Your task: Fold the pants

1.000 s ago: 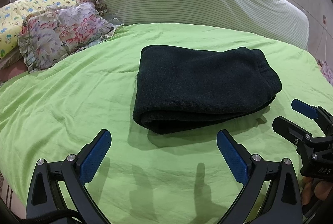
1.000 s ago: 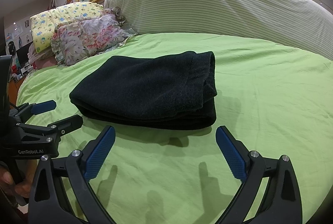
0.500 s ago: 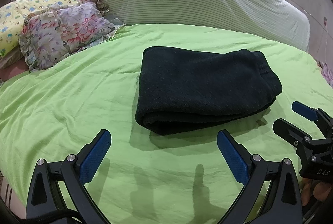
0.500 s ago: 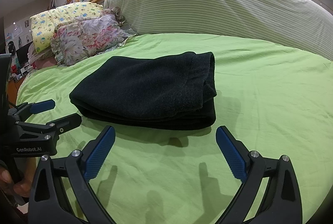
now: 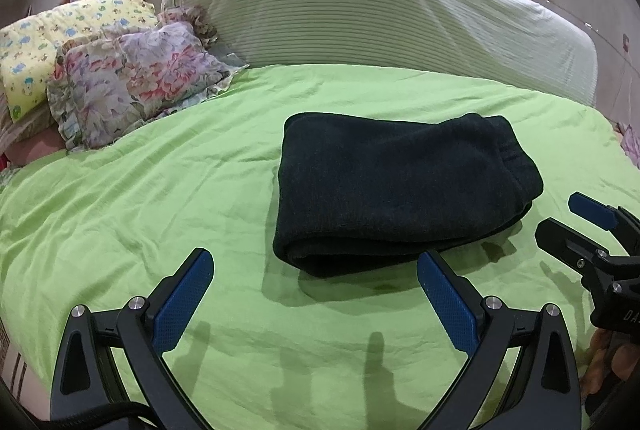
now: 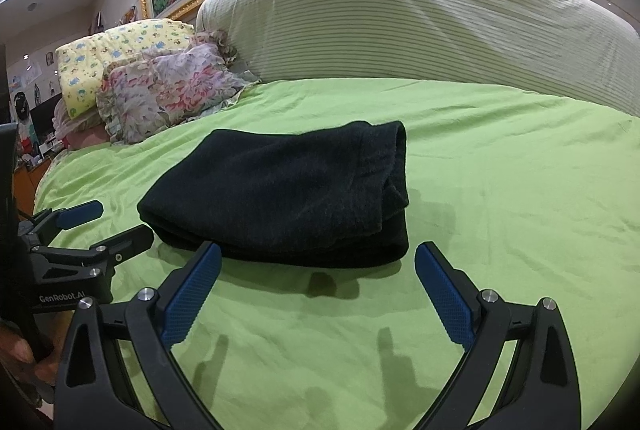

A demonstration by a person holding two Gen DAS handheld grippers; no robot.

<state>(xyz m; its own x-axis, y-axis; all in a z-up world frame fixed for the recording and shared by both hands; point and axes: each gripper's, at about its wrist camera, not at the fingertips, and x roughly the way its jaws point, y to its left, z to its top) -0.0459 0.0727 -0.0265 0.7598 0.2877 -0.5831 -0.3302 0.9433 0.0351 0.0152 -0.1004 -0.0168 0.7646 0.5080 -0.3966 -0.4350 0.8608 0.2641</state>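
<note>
Step in hand, as judged: the folding appears complete or at its last stage. The dark, thick-knit pants (image 5: 400,194) lie as a compact, layered rectangle, and neither tool touches them.

Left tool (image 5: 316,296): jaws spread wide, holding nothing, poised above the bright green bed sheet (image 5: 160,198) just short of the pants' near folded edge. In the right wrist view the same tool (image 6: 108,226) shows at the pants' left corner, close but apart.

Pants: resting on the green sheet, roughly mid-bed, well apart from the floral ruffled pillow (image 5: 132,86) lying beyond them to the left. The near edge is a rounded fold of stacked layers; the right end shows a ribbed band, probably the waistband, with the layers there slightly uneven (image 6: 394,186). The top face is flat and smooth.

Right tool (image 6: 316,294): jaws likewise wide apart and empty, directly before the pants' near edge, not in contact.

Next move, as judged: either withdraw both tools or, if one more fold is wanted, close on the right-end layers and carry them leftward, keeping the edges aligned.
</note>
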